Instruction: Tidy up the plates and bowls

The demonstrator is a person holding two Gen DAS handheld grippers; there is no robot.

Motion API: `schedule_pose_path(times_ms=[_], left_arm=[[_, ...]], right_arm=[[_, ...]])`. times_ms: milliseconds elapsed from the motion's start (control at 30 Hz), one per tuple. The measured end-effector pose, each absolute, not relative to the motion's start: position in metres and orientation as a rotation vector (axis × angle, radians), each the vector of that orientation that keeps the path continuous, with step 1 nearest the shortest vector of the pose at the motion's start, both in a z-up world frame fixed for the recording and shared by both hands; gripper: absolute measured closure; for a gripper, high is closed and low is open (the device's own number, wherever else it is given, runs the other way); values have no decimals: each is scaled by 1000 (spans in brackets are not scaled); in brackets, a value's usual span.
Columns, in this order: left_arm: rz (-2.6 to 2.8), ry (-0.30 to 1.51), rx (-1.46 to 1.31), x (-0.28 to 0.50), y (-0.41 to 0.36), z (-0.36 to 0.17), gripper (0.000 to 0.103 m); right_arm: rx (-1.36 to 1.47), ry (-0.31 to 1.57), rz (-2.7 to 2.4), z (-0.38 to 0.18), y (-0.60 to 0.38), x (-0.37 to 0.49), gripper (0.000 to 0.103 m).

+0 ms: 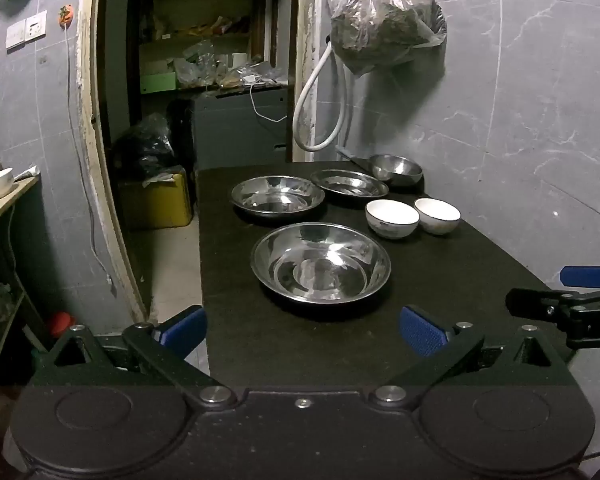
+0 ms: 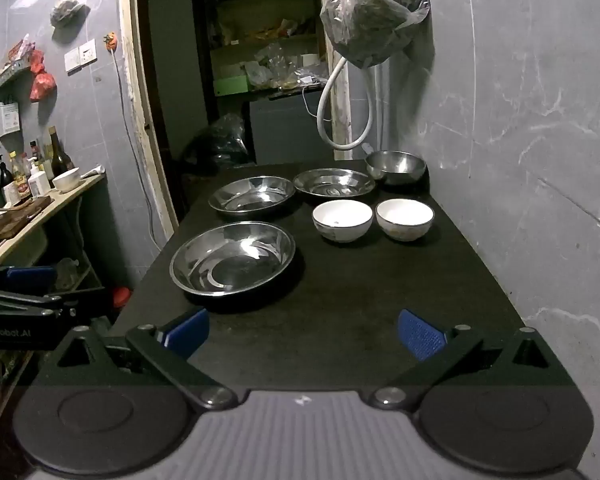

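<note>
Steel plates: three (image 1: pixel 321 264), (image 1: pixel 277 195), (image 1: pixel 349 183) lie apart on your black table (image 1: pixel 440 280), unstacked.
Bowls: two white (image 1: pixel 392 218), (image 1: pixel 437 215) side by side; steel bowl (image 1: pixel 396 168) at the back.
Grippers: left gripper (image 1: pixel 302 330) and right gripper (image 2: pixel 302 332) gape wide, empty.
Progress: nothing sorted yet.

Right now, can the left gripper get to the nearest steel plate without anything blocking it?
Probably yes. The left gripper is open and empty, and the nearest steel plate lies straight ahead of it on the black table, with only bare tabletop between. The white bowls stand farther back, off to the side.
</note>
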State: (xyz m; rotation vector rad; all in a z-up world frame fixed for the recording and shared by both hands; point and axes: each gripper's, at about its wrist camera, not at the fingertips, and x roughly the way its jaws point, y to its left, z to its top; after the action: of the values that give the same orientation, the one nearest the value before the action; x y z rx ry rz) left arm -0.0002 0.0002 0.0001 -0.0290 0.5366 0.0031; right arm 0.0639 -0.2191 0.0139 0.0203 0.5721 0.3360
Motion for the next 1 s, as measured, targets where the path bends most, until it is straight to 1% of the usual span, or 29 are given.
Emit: schedule_pose_path(times_ms=[300,467,600,1000], left_arm=[[-3,542,-30,0,0,0,1],[-9,542,-24,2,-5,-9,1],[-17,545,-21,1,-2,-1,1],[-15,549,-16,1,-3,-2,1]], right_arm=[[16,568,329,14,-219,62,0],[19,568,327,14,-220,61,0],[18,565,328,14,-221,61,0],[21,563,327,16,-222,60,0]])
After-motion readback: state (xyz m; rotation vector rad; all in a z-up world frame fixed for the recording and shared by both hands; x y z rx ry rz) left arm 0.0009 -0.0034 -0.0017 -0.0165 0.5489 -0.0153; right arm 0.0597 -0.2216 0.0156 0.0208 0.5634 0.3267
